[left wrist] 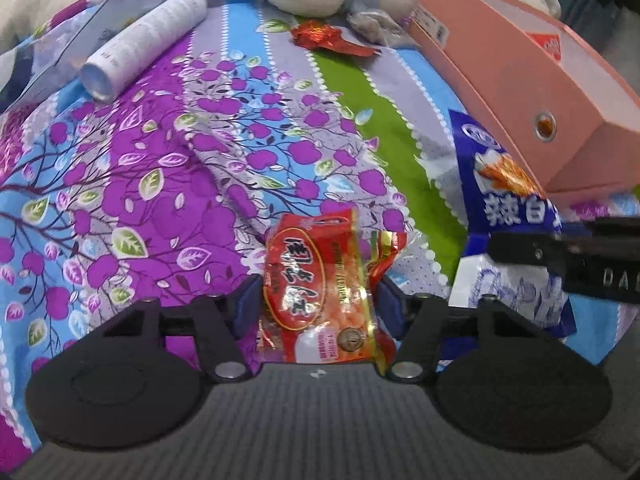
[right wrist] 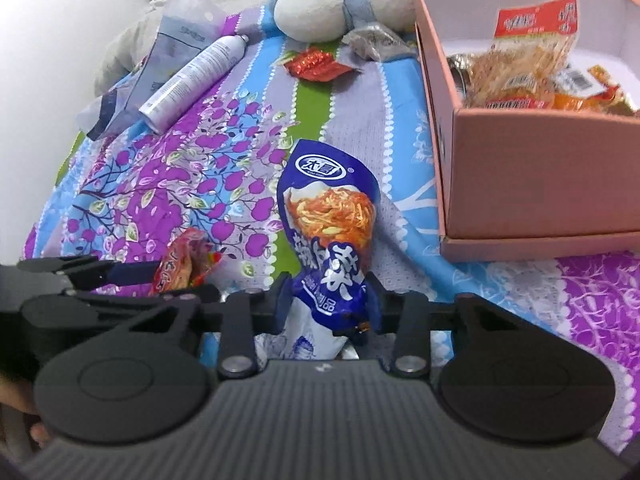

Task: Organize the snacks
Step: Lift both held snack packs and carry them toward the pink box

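My left gripper (left wrist: 318, 300) is shut on a red snack packet (left wrist: 316, 280), held just above the flowered bedsheet; the packet also shows at the left of the right wrist view (right wrist: 180, 264). My right gripper (right wrist: 328, 300) is shut on a blue snack packet (right wrist: 328, 216), which also shows in the left wrist view (left wrist: 500, 184). A pink box (right wrist: 500, 148) stands to the right, holding several snack packets (right wrist: 524, 68). It also shows in the left wrist view (left wrist: 520, 76). A small red foil snack (right wrist: 316, 64) and a grey packet (right wrist: 372, 42) lie at the far end.
A white spray can (left wrist: 148, 44) and a clear plastic bag (right wrist: 172, 52) lie at the far left. A white and blue plush toy (right wrist: 344, 4) sits at the back. The left gripper's arm (right wrist: 80, 276) is close beside my right gripper.
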Tool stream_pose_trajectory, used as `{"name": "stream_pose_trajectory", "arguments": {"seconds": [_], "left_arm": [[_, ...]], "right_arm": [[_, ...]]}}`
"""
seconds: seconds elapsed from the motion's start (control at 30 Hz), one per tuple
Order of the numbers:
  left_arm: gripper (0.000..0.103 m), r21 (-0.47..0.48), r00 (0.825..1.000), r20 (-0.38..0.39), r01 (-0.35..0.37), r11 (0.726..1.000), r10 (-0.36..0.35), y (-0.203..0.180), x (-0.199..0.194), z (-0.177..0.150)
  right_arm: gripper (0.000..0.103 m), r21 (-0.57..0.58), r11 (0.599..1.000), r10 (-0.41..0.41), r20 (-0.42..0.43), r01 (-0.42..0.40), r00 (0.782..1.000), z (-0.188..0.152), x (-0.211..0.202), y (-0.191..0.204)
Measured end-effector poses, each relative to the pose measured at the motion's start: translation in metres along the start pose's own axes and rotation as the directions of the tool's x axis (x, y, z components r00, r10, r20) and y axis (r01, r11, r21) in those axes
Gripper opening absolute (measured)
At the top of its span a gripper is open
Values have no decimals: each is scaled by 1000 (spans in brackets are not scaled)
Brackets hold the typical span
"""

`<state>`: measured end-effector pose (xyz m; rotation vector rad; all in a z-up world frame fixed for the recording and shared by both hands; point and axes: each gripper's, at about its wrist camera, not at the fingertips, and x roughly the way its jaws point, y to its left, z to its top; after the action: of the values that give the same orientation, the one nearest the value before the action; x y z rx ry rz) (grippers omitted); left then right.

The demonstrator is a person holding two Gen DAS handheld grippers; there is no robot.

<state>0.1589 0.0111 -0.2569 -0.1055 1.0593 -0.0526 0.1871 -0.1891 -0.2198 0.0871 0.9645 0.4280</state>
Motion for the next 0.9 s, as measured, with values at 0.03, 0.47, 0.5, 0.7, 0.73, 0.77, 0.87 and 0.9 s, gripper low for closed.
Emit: {"name": "stream_pose_trajectory", "arguments": {"seconds": [0.03,0.47,0.5,0.7,0.73,0.77,0.87,0.9], "left_arm": [[62,-24,1000,1,5,1000,-5,3,-2,1],[32,-125,998,59,46,991,-39,9,-32,6],[31,-125,997,65,47,991,-39,8,-35,5],[13,-158,993,104,72,985,-56,8,-51,8],[12,-157,992,116,73,985,-56,7,-56,9],[11,-155,990,127,76,985,-56,6,-60,10],[10,-153,985,160,90,984,-65,3,-74,15],[10,-154,983,170,96,983,-69,1,-79,17]], "right_arm": [[38,-10,1000,-7,5,7,1000,-1,-2,1],[33,-77,996,-35,75,40,997,-5,-31,20],[33,-79,996,-37,81,43,996,-5,-33,20],[33,-70,996,-52,108,60,993,-3,-45,17],[33,-69,996,-54,111,62,992,-2,-47,16],[33,-66,996,-55,116,63,992,-1,-49,15],[33,-61,996,-61,128,69,990,0,-57,12],[32,-59,996,-64,134,73,989,1,-61,12]]}}
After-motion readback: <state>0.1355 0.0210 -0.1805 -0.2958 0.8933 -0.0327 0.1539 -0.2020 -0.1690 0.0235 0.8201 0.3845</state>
